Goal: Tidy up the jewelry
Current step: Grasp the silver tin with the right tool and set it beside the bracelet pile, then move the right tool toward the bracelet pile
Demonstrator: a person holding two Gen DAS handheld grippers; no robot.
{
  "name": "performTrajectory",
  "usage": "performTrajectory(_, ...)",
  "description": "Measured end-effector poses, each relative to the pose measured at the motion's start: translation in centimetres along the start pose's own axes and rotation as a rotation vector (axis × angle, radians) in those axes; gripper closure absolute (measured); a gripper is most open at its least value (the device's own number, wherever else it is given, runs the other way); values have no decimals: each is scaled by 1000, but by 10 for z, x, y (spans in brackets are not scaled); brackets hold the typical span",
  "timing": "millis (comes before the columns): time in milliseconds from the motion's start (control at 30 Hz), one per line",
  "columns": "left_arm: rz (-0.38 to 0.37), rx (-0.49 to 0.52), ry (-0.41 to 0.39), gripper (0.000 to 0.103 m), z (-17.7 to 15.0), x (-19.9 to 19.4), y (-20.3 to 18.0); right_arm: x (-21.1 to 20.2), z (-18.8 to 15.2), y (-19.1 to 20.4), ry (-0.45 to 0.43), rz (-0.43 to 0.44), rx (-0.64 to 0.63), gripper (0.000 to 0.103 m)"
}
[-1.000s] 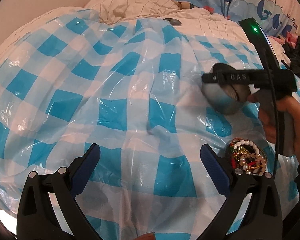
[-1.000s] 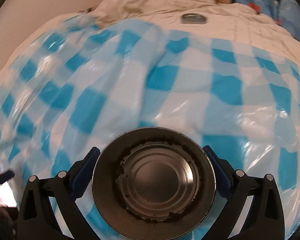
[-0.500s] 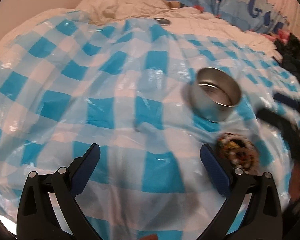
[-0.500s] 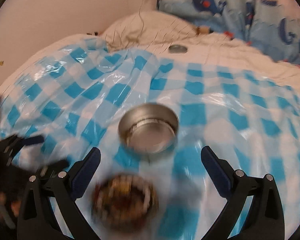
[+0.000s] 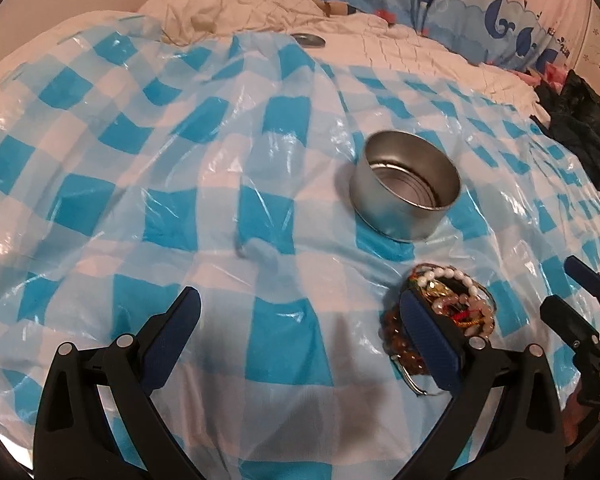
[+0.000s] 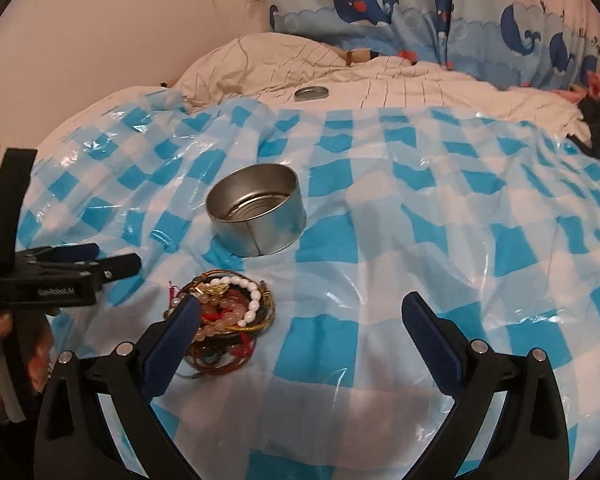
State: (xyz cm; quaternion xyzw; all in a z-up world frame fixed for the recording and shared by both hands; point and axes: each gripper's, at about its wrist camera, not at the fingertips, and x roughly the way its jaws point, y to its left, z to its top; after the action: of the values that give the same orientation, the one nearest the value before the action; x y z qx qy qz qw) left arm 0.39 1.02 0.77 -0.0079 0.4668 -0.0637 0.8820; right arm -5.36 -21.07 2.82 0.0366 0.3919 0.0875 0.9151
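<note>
An empty round metal tin (image 5: 406, 185) stands upright on the blue-and-white checked plastic sheet (image 5: 180, 208); it also shows in the right wrist view (image 6: 257, 209). A pile of bead bracelets and bangles (image 5: 450, 308) lies just in front of the tin, also in the right wrist view (image 6: 224, 316). My left gripper (image 5: 300, 332) is open and empty, its right finger over the pile's left edge. My right gripper (image 6: 300, 336) is open and empty, its left finger beside the pile. The right gripper shows at the far right of the left wrist view (image 5: 580, 300); the left gripper shows at the left of the right wrist view (image 6: 80, 264).
A metal lid (image 6: 311, 92) lies on the white quilt (image 6: 420, 84) behind the sheet. A whale-print blue cover (image 6: 420, 12) stands at the back. Dark clothing (image 5: 580, 128) lies at the right edge. A wall (image 6: 120, 20) is at the back left.
My right gripper let go of the tin, leaving it on the sheet, and pulled back toward me. The left gripper shifted slightly, so the pile now sits by its right finger.
</note>
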Motion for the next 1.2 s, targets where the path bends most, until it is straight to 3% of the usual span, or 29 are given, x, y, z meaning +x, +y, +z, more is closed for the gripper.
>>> performTrajectory(133, 48, 27, 6, 7, -1, 3, -2, 2, -2, 6, -3, -29, -38, 7)
performTrajectory(367, -25, -34, 80, 7, -3, 16, 11, 2, -2, 12, -17, -36, -74, 7)
performTrajectory(733, 14, -8, 58, 7, -5, 18, 5, -5, -1, 18, -46, -36, -96, 7)
performTrajectory(867, 159, 102, -75, 7, -2, 5, -6, -6, 0, 19, -52, -33, -98, 7)
performTrajectory(933, 194, 148, -76, 7, -2, 5, -11, -6, 0, 20, -54, -36, -100, 7)
performTrajectory(1100, 80, 112, 37, 7, -5, 16, -8, -7, 0, 20, -56, -37, -104, 7)
performTrajectory(1200, 56, 73, 61, 7, -7, 17, -3, -7, 0, 21, -56, -38, -109, 7)
